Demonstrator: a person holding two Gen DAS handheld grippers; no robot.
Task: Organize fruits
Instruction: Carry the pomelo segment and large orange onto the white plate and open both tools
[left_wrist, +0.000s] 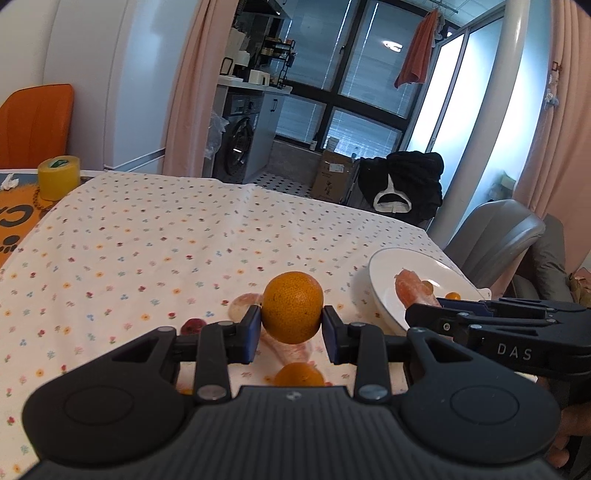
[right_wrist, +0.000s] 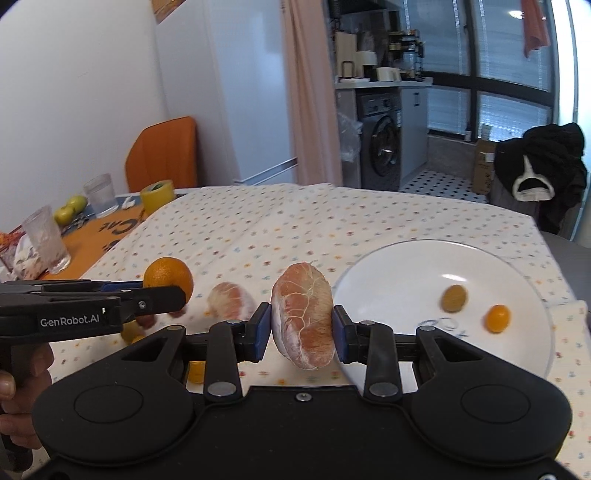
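Currently both grippers are loaded and up off the desk (right_wrist: 258, 221). Left gripper (left_wrist: 291, 325) has its jaws closed on an orange (left_wrist: 292, 306), pads on opposite sides near the equator, fruit held clear of the floral cloth. Right gripper (right_wrist: 302, 332) has its jaws closed on a peeled pomelo segment (right_wrist: 303, 314), squeezed across its narrow width, just left of the white plate (right_wrist: 406, 266). Plate sits on the right side of the desk with two kumquats (right_wrist: 498, 318) lying on it near the right rim, one blurred. Loose on the cloth: another pomelo segment (right_wrist: 231, 304), a second orange (left_wrist: 299, 374) under the left gripper, a small red fruit (left_wrist: 194, 326) and a few small yellow ones, partly hidden. My read — step in hand is dropping both pieces on the plate. For the right side, translate right until the segment is over bare plate centre, well apart from the kumquats, lower until it nearly touches, then open; it looks soft, so don't add squeeze. For the left, wait until the right gripper clears, since the two grippers sit close together at the plate edge. Orange is round and will likely roll, so set it down low and park it against the segment or the rim, not on the flat middle.
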